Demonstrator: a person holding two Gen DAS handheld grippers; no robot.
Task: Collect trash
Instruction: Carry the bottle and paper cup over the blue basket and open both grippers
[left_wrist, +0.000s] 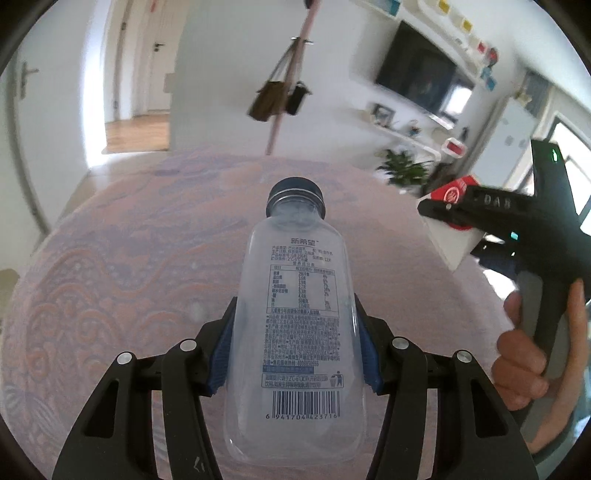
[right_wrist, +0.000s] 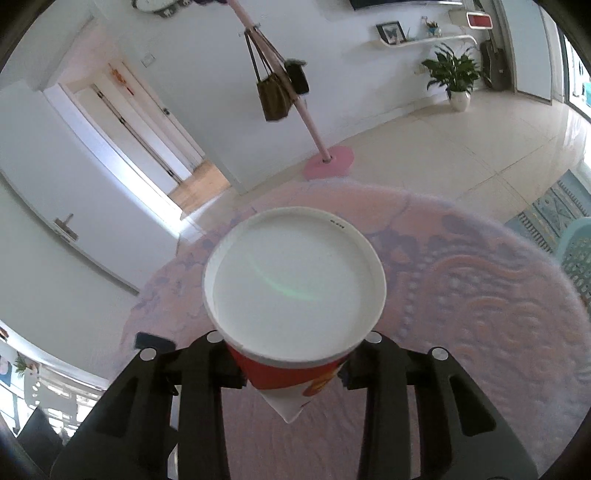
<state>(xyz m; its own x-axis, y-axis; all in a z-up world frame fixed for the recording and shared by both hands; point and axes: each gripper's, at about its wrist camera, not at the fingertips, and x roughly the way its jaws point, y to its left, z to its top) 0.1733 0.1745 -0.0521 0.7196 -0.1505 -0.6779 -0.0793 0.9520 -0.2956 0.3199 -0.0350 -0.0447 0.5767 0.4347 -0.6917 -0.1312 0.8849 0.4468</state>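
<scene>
Carpet with pink and purple swirls lies under everything. Above it, the left gripper squeezes a clear empty bottle with a dark cap. Its label has Chinese writing and a barcode reading 6941704423716. The right gripper pinches a red and white paper cup, white bottom facing the camera.

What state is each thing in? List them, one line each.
plastic bottle: capped, looks empty, clamped in the left gripper.
paper cup: bottom end facing the camera, clamped in the right gripper.
door: stands open.
television: screen dark.
</scene>
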